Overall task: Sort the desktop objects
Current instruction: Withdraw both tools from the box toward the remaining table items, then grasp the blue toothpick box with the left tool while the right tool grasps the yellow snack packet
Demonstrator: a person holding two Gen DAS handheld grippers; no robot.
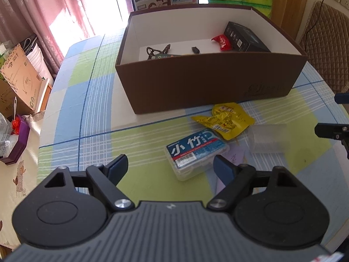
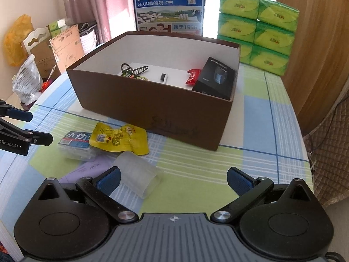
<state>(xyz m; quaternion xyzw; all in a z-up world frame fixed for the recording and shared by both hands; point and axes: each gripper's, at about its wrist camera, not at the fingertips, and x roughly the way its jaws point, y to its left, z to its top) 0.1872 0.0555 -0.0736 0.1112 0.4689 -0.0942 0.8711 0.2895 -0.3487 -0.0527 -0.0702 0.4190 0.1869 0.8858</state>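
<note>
Both grippers stand empty with their jaws spread wide, so this reads as the approach to the next pick, with part of the sorting done: the brown cardboard box (image 1: 209, 80) in the upper middle of the left wrist view already holds a black carton (image 1: 246, 37), a red wrapper (image 1: 222, 41), a small dark clip-like item (image 1: 195, 49) and a tangle of dark cord (image 1: 158, 51). Still on the checked tablecloth (image 1: 96, 113) in front of the box, right of centre, lie the clear floss-pick case with a blue label (image 1: 196, 152), a crumpled yellow snack pouch (image 1: 229, 118) overlapping its far corner, a frosted translucent sleeve (image 2: 137, 174), and a pale lilac sheet (image 2: 91, 168) under them. The left gripper (image 1: 170, 166) hovers just short of the floss-pick case, which sits slightly right of its centreline; the likely next move is a small shift right and down so the fingers straddle the case's short sides before they close. The right gripper (image 2: 173, 179) has the translucent sleeve beside its left finger, not between the two. The box's near wall hides part of its floor, the lilac sheet is mostly covered, the sleeve is blurred in the left wrist view, and the embossed mark on the box front is unreadable.
</note>
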